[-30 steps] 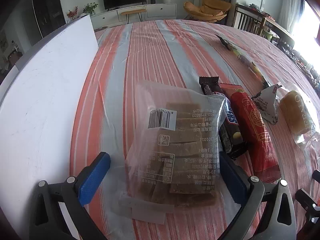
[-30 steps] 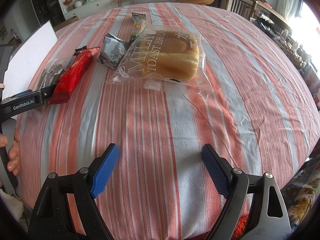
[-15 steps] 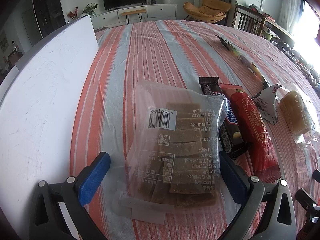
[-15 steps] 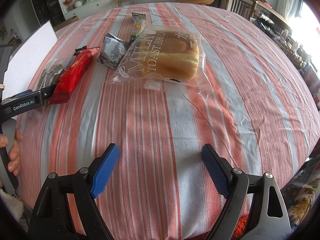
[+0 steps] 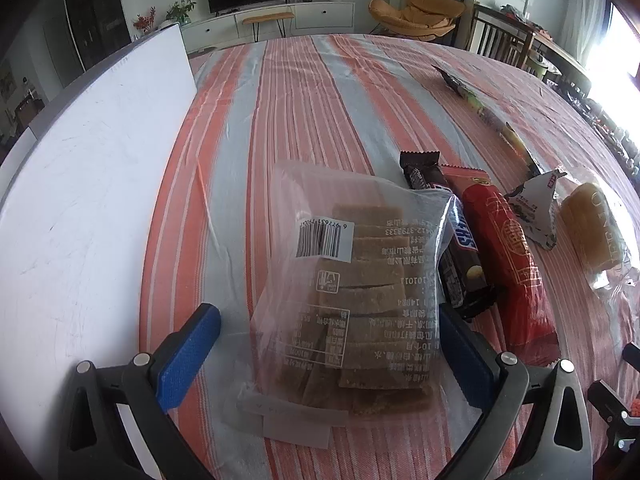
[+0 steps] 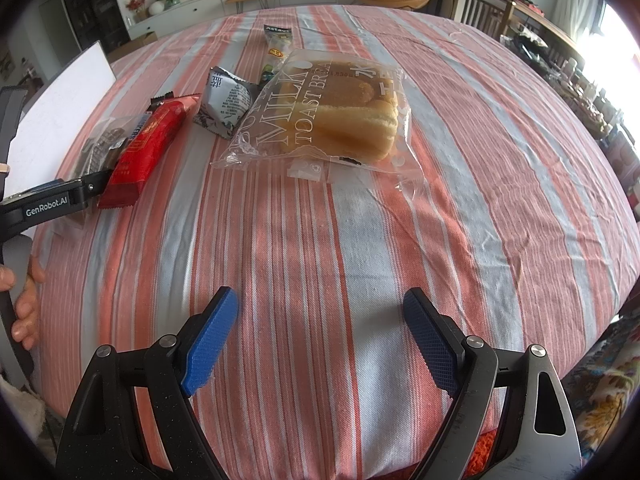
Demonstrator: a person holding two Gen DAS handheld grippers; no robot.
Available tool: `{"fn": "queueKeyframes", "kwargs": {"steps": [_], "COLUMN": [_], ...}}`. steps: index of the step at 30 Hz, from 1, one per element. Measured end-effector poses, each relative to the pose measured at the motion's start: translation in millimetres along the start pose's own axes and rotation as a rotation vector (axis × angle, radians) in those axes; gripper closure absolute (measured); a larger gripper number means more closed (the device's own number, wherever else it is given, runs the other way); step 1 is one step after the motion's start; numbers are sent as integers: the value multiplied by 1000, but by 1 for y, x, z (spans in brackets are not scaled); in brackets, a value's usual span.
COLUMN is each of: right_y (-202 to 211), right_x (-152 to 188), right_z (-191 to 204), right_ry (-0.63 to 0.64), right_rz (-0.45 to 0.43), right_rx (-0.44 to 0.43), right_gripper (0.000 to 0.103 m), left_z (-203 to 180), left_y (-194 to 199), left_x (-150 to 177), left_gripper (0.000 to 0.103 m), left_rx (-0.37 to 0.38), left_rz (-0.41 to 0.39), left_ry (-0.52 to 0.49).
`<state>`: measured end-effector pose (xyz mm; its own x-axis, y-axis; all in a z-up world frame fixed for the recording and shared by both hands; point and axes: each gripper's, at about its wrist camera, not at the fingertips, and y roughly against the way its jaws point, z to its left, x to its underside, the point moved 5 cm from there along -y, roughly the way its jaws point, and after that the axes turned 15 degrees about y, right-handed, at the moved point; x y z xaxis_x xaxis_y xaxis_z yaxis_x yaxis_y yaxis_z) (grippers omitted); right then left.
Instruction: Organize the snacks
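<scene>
My left gripper (image 5: 328, 350) is spread wide, its blue pads either side of the near end of a clear bag of brown biscuit slabs (image 5: 356, 292); I cannot tell whether the right pad touches the film, the left pad stands clear of it. The bag lies flat on the striped tablecloth (image 5: 304, 92), barcode label up. Just to its right, a dark Snickers bar (image 5: 460, 252), partly under the bag's edge, then a red wrapped bar (image 5: 508, 252) touching it, then a small grey-white sachet (image 5: 536, 212). A white board (image 5: 84, 184) lies to the left. My right gripper (image 6: 320, 344) is also spread, nothing between the pads, hovering over bare cloth. Ahead of it, well apart, sits the milk toast bread bag (image 6: 332, 112), with a narrow stick packet (image 6: 277, 44) beyond.
</scene>
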<state>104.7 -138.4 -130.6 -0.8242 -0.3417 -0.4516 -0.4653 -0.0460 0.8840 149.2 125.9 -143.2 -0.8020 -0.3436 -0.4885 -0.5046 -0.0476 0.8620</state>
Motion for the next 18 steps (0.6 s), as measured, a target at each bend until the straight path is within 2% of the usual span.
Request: {"fn": "queueKeyframes", "kwargs": {"steps": [18], "right_y": [0], "right_x": [0], "right_z": [0], "right_ry": [0], "right_rz": [1], "right_rx": [0], "right_gripper": [15], "left_z": [-1], "left_y": [-2], "left_x": [-3], "left_gripper": [0], "left_rx": [-8], "left_rz": [27], "left_ry": [3]}}
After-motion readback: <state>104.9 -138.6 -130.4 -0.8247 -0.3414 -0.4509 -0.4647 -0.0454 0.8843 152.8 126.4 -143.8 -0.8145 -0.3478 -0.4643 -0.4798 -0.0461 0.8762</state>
